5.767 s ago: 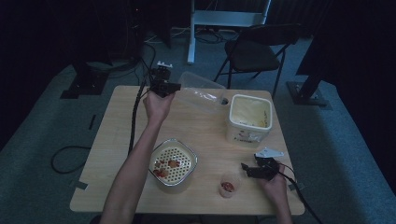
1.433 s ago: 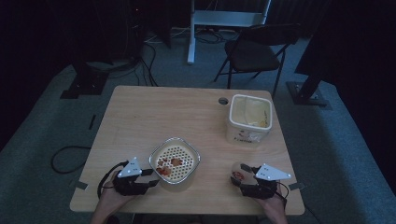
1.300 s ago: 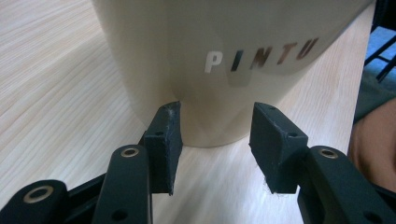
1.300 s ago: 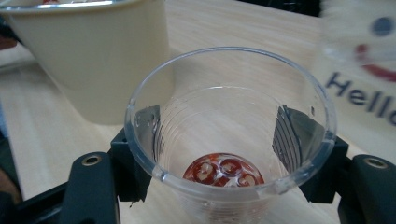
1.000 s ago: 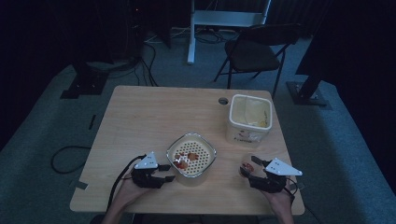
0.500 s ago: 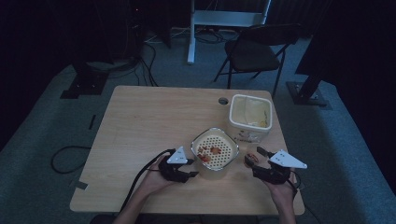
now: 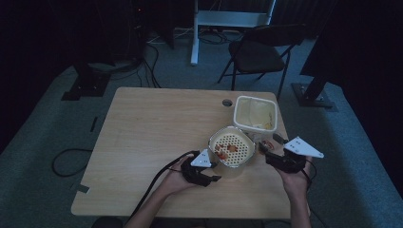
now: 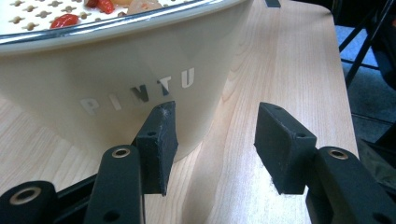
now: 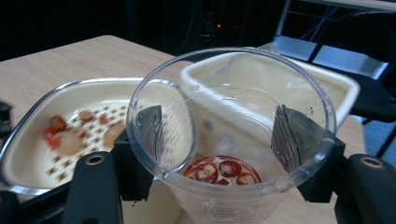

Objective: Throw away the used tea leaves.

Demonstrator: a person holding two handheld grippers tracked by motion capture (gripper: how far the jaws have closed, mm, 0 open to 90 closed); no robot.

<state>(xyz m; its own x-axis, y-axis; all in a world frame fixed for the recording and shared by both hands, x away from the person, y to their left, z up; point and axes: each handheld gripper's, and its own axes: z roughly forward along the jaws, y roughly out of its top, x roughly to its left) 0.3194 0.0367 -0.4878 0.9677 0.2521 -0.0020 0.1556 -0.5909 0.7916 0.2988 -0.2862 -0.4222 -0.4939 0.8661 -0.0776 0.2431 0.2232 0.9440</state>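
A cream strainer bowl point(image 7: 231, 148) marked PINTU point(image 8: 116, 79) sits right of the table's middle and holds red and pale food pieces point(image 7: 225, 148). My left gripper point(image 7: 214, 173) lies at the bowl's near-left side. It is open point(image 8: 212, 121), with one pad touching the bowl's outer wall and only bare table between the jaws. My right gripper point(image 7: 265, 148) hovers to the right of the bowl. It is shut point(image 9: 219, 135) on a clear plastic cup point(image 9: 231, 140) that has red chilli slices at its bottom.
A white square tub point(image 7: 255, 114) stands just behind the bowl, near the table's point(image 7: 142, 133) right edge, and rises behind the cup point(image 9: 336, 88). A cable hole point(image 7: 227, 102) lies beside the tub. A folding chair point(image 7: 259, 52) stands beyond the table.
The strainer bowl and my left gripper have slid to the right across the table, up to the white tub. My right gripper has risen with the cup.
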